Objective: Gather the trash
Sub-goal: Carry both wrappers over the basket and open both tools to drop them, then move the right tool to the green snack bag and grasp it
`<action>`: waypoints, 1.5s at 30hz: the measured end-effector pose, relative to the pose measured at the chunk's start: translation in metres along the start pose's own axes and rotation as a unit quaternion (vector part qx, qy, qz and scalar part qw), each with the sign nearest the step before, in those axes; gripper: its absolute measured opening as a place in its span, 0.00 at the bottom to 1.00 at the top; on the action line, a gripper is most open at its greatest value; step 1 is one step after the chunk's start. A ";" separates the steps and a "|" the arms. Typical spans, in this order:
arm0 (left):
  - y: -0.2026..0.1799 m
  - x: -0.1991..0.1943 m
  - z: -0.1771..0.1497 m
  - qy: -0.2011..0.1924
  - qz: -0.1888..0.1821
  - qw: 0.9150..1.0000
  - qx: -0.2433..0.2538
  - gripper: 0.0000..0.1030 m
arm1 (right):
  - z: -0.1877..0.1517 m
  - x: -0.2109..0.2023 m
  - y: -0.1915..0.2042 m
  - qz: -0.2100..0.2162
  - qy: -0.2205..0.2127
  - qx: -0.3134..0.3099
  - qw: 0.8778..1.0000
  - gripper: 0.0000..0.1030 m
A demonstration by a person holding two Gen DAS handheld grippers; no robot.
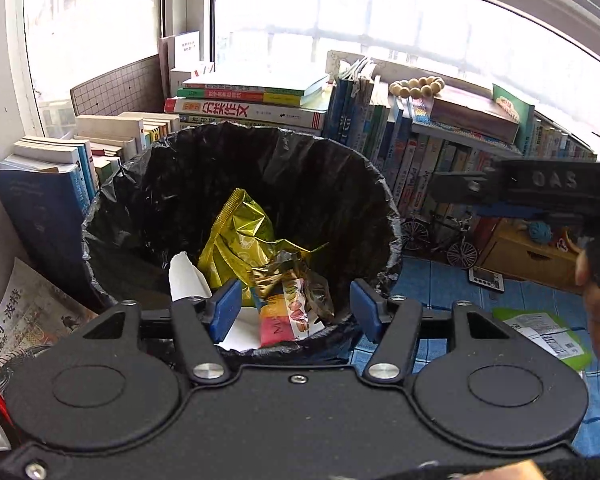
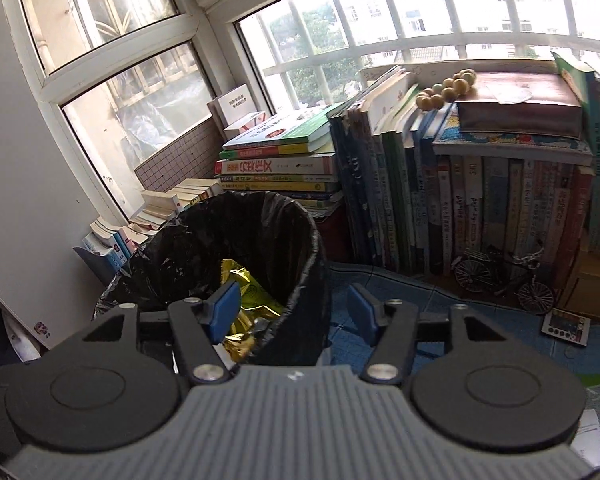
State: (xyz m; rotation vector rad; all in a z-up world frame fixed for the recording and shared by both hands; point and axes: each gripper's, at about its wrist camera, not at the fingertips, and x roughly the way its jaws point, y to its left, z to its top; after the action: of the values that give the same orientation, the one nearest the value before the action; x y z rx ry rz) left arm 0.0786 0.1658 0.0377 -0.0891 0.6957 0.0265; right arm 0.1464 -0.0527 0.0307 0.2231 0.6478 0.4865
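While both hang over the bin (image 1: 340, 184), left gripper (image 1: 296, 308) and right gripper (image 2: 294, 310) gape empty.

Crumpled wrappers (image 1: 240, 248) inside black-lined bin (image 1: 340, 184)

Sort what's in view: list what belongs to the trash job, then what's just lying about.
Job: bin, gold wrapper, snack packet, white paper, green packet on the floor.
Lying about: books, beads, toy bicycle, magazine.
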 end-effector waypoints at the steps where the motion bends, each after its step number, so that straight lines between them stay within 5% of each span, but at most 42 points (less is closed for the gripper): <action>1: -0.002 -0.005 -0.001 -0.004 -0.002 1.000 0.003 0.59 | -0.002 -0.007 -0.009 -0.006 -0.004 0.006 1.000 0.73; 9: -0.035 -0.035 -0.016 -0.040 -0.020 0.997 0.057 0.61 | -0.053 -0.051 -0.100 -0.128 -0.012 0.061 0.990 0.87; 13: -0.048 -0.030 -0.027 -0.025 -0.016 0.996 0.085 0.58 | -0.099 -0.075 -0.132 -0.210 -0.016 0.079 0.974 0.90; 15: -0.049 -0.027 -0.031 -0.020 -0.019 0.996 0.087 0.53 | -0.122 -0.089 -0.141 -0.253 -0.032 0.088 0.963 1.00; 19: -0.048 -0.021 -0.036 -0.005 -0.027 0.996 0.082 0.45 | -0.158 -0.101 -0.154 -0.305 -0.023 0.117 0.945 1.00; 24: -0.050 -0.015 -0.038 0.000 -0.020 0.995 0.099 0.42 | -0.175 -0.091 -0.158 -0.324 0.002 0.111 0.939 1.00; 28: -0.053 -0.008 -0.040 0.012 -0.021 0.994 0.103 0.26 | -0.176 -0.071 -0.156 -0.338 0.002 0.092 0.937 1.00; 38: -0.051 0.003 -0.041 0.030 -0.010 0.995 0.100 0.25 | -0.169 -0.006 -0.158 -0.357 0.070 0.053 0.930 1.00; 45: -0.052 0.011 -0.039 0.036 -0.004 0.995 0.094 0.25 | -0.176 0.024 -0.170 -0.355 0.135 -0.005 0.925 0.91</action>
State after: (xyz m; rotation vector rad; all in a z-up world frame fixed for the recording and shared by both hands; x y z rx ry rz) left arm 0.0653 0.1101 0.0048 0.0882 0.7672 -0.0502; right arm 0.1144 -0.1796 -0.1779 -0.0994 0.9380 -0.1852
